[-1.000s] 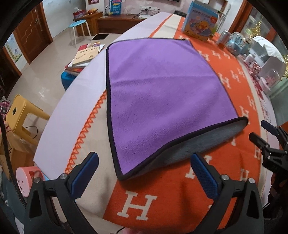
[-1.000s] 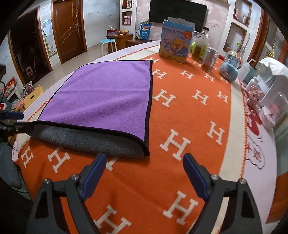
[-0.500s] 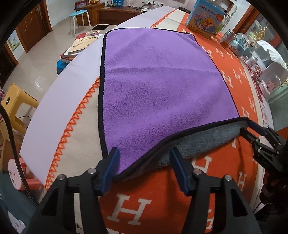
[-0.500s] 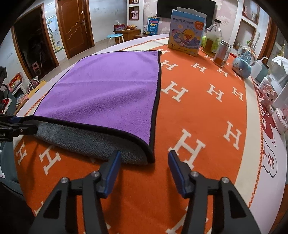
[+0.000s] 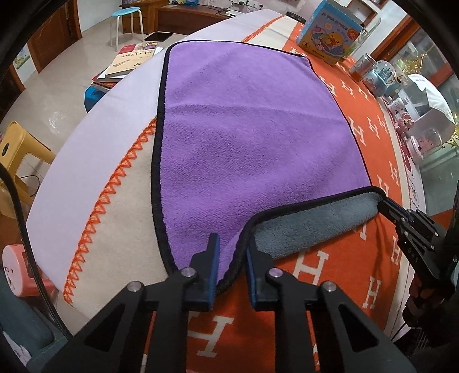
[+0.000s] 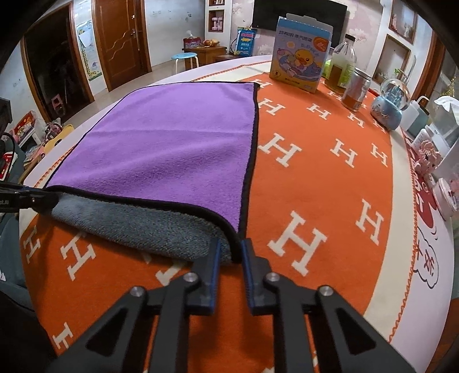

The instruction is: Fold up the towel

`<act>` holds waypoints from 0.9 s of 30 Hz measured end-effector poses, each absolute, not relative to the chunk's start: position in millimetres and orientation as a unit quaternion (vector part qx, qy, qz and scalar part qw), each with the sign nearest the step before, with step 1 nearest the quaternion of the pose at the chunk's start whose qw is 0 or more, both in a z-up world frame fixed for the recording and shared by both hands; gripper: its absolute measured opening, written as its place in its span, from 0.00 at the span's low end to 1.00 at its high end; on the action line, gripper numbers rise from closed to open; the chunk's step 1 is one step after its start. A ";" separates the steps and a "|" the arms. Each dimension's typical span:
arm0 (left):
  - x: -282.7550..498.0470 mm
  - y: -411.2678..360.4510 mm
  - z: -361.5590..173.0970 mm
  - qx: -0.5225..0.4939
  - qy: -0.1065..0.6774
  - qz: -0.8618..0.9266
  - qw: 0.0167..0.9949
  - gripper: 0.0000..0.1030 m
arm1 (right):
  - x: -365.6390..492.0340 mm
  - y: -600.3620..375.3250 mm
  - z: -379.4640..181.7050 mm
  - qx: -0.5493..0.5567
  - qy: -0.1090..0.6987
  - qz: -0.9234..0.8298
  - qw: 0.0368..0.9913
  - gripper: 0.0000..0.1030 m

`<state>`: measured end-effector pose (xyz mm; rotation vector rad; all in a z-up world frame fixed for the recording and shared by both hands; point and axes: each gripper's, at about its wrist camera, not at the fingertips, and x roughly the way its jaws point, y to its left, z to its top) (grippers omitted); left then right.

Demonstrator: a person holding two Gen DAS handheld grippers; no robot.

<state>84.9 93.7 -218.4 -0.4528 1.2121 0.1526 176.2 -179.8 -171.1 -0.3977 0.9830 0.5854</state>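
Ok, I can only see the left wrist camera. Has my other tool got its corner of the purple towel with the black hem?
Observer: It looks so. In the right wrist view the right tool has a pad on either side of the purple fleece towel's near corner.
Kid: Is anything hiding behind the duck box?
Observer: A clear glass bottle of yellowish liquid stands just behind the blue cardboard duck box.
Kid: What's on the wall back there?
Observer: A black flat television.
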 end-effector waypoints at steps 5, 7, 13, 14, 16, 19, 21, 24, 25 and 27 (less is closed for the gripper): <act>86.6 93.7 -217.9 -0.210 0.565 0.068 0.795 0.08 | 177.3 -181.2 -170.5 -0.185 0.463 0.273 0.822 0.06; 85.5 95.4 -217.8 -0.214 0.564 0.069 0.794 0.07 | 177.3 -181.5 -170.2 -0.184 0.464 0.272 0.823 0.05; 83.5 97.4 -215.7 -0.212 0.565 0.065 0.795 0.06 | 178.2 -181.3 -168.7 -0.187 0.459 0.272 0.825 0.04; 83.6 97.2 -214.8 -0.211 0.565 0.064 0.795 0.06 | 178.3 -181.4 -167.9 -0.188 0.457 0.272 0.826 0.04; 83.3 98.1 -212.4 -0.209 0.566 0.062 0.795 0.05 | 178.6 -181.0 -165.9 -0.188 0.455 0.272 0.827 0.04; 83.3 99.3 -205.8 -0.207 0.565 0.056 0.797 0.05 | 178.4 -180.4 -159.6 -0.186 0.449 0.272 0.831 0.04; 83.5 100.3 -201.3 -0.205 0.565 0.052 0.797 0.05 | 177.9 -180.6 -153.9 -0.184 0.442 0.274 0.834 0.04; 85.2 101.1 -191.0 -0.201 0.564 0.045 0.800 0.05 | 179.1 -181.4 -143.9 -0.176 0.434 0.273 0.840 0.04; 86.2 102.3 -187.7 -0.199 0.564 0.043 0.800 0.05 | 179.2 -181.4 -140.1 -0.174 0.432 0.273 0.842 0.05; 88.9 103.1 -177.5 -0.190 0.562 0.040 0.804 0.05 | 179.8 -180.3 -132.2 -0.174 0.424 0.271 0.846 0.05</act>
